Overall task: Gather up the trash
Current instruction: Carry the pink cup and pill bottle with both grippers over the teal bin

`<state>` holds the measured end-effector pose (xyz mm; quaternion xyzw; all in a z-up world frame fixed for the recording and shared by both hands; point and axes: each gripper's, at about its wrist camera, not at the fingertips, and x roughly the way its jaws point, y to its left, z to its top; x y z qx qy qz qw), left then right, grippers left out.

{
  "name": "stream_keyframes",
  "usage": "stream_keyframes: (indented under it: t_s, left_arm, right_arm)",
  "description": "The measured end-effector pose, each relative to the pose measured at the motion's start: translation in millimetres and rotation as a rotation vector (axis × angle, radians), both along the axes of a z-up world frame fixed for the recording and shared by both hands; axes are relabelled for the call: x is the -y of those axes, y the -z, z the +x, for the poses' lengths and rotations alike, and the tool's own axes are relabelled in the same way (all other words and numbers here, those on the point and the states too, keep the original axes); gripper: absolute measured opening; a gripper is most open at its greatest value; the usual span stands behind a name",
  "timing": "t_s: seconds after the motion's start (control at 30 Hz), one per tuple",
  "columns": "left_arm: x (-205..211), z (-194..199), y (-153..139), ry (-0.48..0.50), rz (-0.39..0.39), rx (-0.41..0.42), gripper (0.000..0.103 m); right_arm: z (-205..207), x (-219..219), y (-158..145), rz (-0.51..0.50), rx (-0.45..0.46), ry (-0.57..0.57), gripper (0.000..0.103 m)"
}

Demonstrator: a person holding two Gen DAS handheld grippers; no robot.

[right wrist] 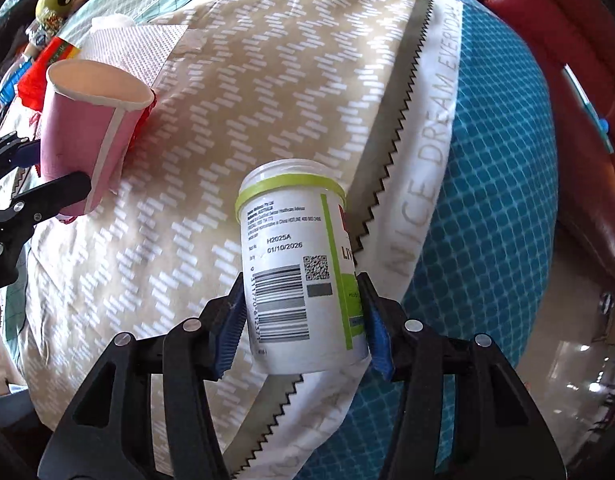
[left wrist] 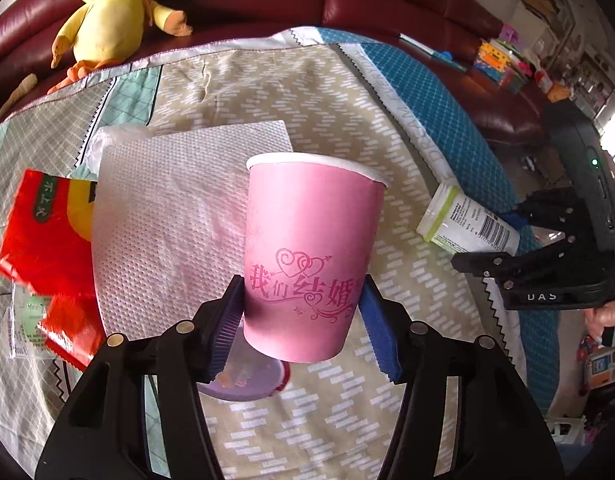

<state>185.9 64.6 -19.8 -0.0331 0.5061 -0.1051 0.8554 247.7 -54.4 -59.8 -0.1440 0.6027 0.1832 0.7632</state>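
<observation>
We point both claws steeply downward; our left claw clamps its blue pads on the pink cup, and at its three o'clock our right claw grips the white bottle

Leaving bare patterned quilt open between pink cup and white jar, crowding the far-left edge with tissue sheet, red packet and plastic lid.
</observation>
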Motion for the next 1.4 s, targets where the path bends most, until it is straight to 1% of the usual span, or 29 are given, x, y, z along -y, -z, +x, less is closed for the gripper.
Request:
stream_keyframes:
  t_s: [0.1, 0.17, 0.23, 0.3, 0.4, 0.47, 0.53, 0.57, 0.63, 0.67, 0.73, 0.77, 0.8, 0.83, 0.87, 0.9, 0.93, 0.97, 1.03, 1.07, 1.2, 1.4]
  left_arm:
    - [11, -16, -7, 0.013, -0.009, 0.014, 0.059]
    - [19, -28, -8, 0.022, -0.015, 0.014, 0.059]
    - [28, -40, -5, 0.038, -0.030, -0.003, 0.059]
    - [38, -51, 2, 0.058, -0.029, -0.020, 0.059]
    - [47, -65, 13, 0.071, -0.029, -0.040, 0.059]
    - [47, -70, 22, 0.067, -0.033, -0.055, 0.059]
    - [44, -71, 23, 0.059, -0.051, -0.049, 0.059]
    - [43, -69, 23, 0.056, -0.057, -0.053, 0.060]
    - [42, -65, 24, 0.054, -0.042, -0.052, 0.061]
    - [41, -62, 26, 0.047, -0.032, -0.055, 0.061]
    - [38, -56, 30, 0.042, -0.057, -0.071, 0.061]
    - [37, -53, 31, 0.037, -0.058, -0.074, 0.061]
    - [38, -50, 32, 0.034, -0.052, -0.073, 0.062]
    - [39, -48, 33, 0.035, -0.047, -0.072, 0.062]
    - [40, -45, 35, 0.034, -0.041, -0.076, 0.062]
    - [41, -43, 37, 0.034, -0.037, -0.081, 0.062]
    - [42, -41, 39, 0.037, -0.036, -0.086, 0.062]
    - [44, -40, 42, 0.041, -0.035, -0.090, 0.061]
    - [47, -40, 42, 0.039, -0.019, -0.080, 0.058]
    - [49, -40, 41, 0.043, -0.019, -0.078, 0.058]
    - [61, -46, 26, 0.066, 0.001, -0.046, 0.058]
    - [97, -54, 4, 0.123, 0.005, -0.007, 0.058]
  right_arm:
    - [-21, 18, -5, 0.068, 0.000, 0.054, 0.049]
    - [-39, 29, -2, 0.103, -0.012, 0.086, 0.049]
    - [-58, 37, 6, 0.115, -0.042, 0.101, 0.049]
    - [-78, 45, 14, 0.117, -0.067, 0.100, 0.049]
    - [-103, 53, 24, 0.138, -0.135, 0.090, 0.049]
    - [-115, 53, 28, 0.124, -0.142, 0.074, 0.049]
    - [-121, 51, 31, 0.123, -0.154, 0.075, 0.054]
    - [-120, 50, 32, 0.132, -0.162, 0.077, 0.060]
    - [-120, 43, 34, 0.129, -0.161, 0.069, 0.061]
    - [-114, 33, 37, 0.124, -0.158, 0.064, 0.061]
    - [-110, 28, 38, 0.122, -0.150, 0.060, 0.062]
    - [-100, 22, 39, 0.121, -0.147, 0.058, 0.062]
    - [-99, 20, 40, 0.118, -0.141, 0.054, 0.061]
    - [-88, 15, 39, 0.111, -0.138, 0.050, 0.059]
    - [-85, 10, 37, 0.095, -0.123, 0.044, 0.049]
    - [-71, 4, 35, 0.080, -0.111, 0.040, 0.048]
    - [-71, 5, 35, 0.090, -0.113, 0.044, 0.048]
    - [-57, 6, 31, 0.096, -0.113, 0.049, 0.048]
    - [-58, 10, 29, 0.104, -0.097, 0.073, 0.048]
    - [-58, 21, 26, 0.118, -0.094, 0.087, 0.048]
    - [-64, 46, 15, 0.193, -0.070, 0.148, 0.048]
    - [-79, 91, -9, 0.298, 0.000, 0.256, 0.048]
